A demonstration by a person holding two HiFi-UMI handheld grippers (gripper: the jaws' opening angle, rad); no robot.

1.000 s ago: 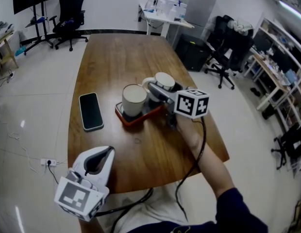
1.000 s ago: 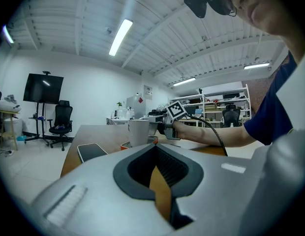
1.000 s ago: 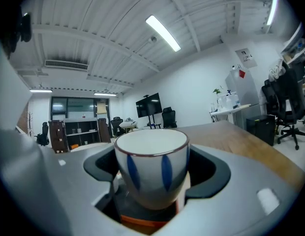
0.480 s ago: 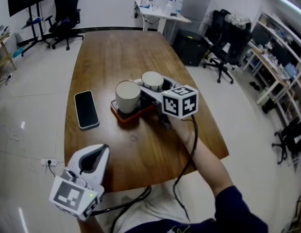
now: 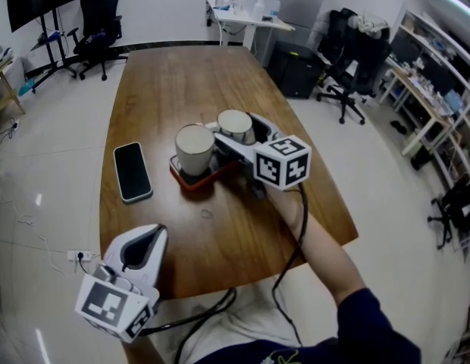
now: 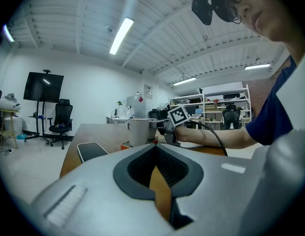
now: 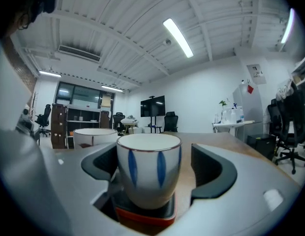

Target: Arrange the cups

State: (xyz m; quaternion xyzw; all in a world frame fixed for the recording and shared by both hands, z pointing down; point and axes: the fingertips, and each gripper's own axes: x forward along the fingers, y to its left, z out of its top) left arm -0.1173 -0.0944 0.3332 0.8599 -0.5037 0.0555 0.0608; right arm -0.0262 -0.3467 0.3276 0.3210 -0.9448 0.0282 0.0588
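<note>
Newly widened, right gripper [image 5: 236, 127] jaws flank a white, blue-striped cup [image 7: 148, 173]; left gripper [image 5: 156, 233] jaws clenched.

Bright ceiling light, fisheye-warped edges

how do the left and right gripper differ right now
The left gripper is shut and empty; the right gripper is open, jaws just widened, with a cup between them. The left gripper hangs by the table's near edge; the right gripper reaches over the red tray. Both point roughly level.
</note>
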